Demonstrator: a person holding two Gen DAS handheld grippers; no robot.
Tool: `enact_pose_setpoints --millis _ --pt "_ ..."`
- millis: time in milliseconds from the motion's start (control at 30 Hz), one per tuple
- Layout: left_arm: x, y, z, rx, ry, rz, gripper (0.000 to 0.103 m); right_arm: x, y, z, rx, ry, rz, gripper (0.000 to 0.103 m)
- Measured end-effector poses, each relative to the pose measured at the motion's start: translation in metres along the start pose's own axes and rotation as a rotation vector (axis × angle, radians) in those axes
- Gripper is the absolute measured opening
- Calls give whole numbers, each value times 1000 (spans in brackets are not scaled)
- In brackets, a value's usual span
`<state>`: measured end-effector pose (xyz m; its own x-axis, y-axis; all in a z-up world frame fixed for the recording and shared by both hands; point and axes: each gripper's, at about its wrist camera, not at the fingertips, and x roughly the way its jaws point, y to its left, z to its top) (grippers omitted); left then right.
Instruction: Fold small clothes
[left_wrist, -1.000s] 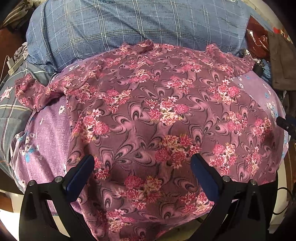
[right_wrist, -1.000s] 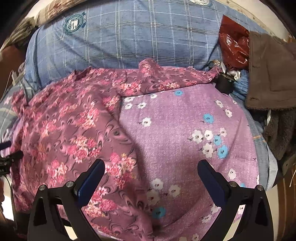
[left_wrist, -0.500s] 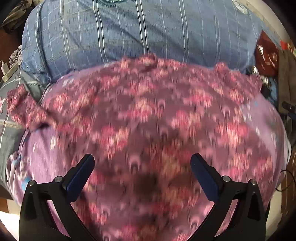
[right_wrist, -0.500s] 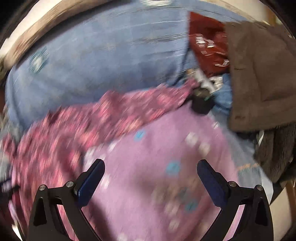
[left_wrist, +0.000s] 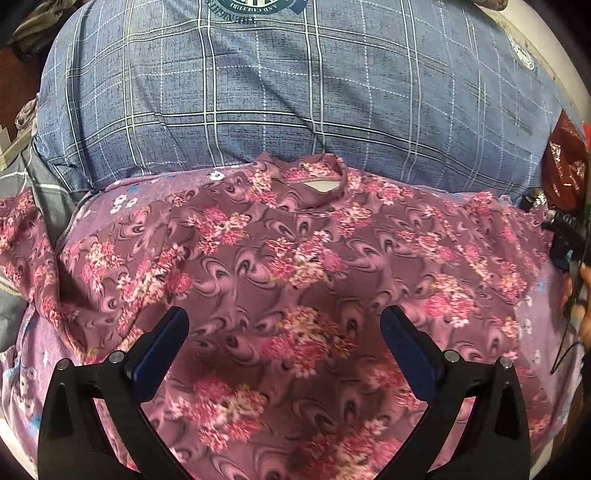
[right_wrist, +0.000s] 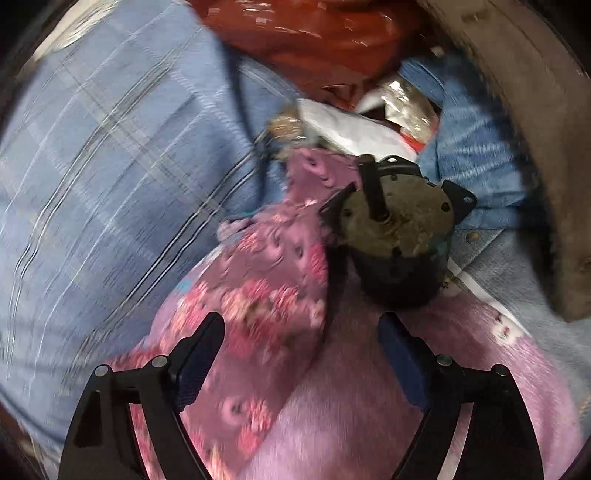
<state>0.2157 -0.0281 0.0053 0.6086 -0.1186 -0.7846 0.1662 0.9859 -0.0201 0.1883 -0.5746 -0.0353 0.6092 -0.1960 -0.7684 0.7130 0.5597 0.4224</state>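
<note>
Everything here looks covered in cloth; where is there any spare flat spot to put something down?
The clearest patch is the lilac flowered sheet right of the pink floral top, below the dark round gadget. The blue checked pillow behind the top is bare too. The far right corner is crowded: red bag, packets, brown cloth.

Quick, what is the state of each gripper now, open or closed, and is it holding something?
Left gripper: open, holding nothing, above the floral top.
Right gripper: open, jaws have just been closing, gripping nothing yet.

Right hand-held gripper (right_wrist: 301, 354) now narrower, at sleeve (right_wrist: 266, 280).
</note>
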Motion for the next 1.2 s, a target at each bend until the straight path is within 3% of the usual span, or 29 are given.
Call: enact_pose_setpoints --millis 67,100,133,167,200,233,433,633,900,1000,1067,1100,1133,1200 --pt "5 1 0 8 -8 9 103 6 3 3 22 -9 19 87" --pt "8 2 0 5 -4 10 103 9 5 4 22 -15 14 78" --pt "11 3 1 -2 2 6 103 11 8 5 17 -23 4 54" --pt "14 5 0 -12 12 -3 103 13 10 5 16 -15 1 37" --pt "16 7 0 -20 18 -13 103 14 11 6 21 -11 -8 10" --pt "17 8 -1 -24 18 -18 103 11 11 6 28 -22 -6 6" --pt "12 22 1 -58 -55 40 103 -47 51 -2 -88 -158 136 4" --pt "7 50 1 -119 -97 94 103 -94 135 -56 -329 -117 313 4" --pt "-3 107 -5 -257 -103 79 103 -112 269 -208 -652 111 528 4" --pt "-3 126 -8 -314 -92 55 103 -103 296 -270 -706 266 584 9" --pt "-3 134 -10 -345 -81 22 103 -88 306 -317 -751 412 543 14" --pt "-3 136 -11 -354 -79 11 103 -82 307 -333 -776 460 513 21" --pt "-3 138 -11 -363 -77 -4 103 -80 303 -345 -795 484 487 29" --pt "-3 139 -12 -370 -70 -27 103 -87 290 -358 -819 500 469 33"
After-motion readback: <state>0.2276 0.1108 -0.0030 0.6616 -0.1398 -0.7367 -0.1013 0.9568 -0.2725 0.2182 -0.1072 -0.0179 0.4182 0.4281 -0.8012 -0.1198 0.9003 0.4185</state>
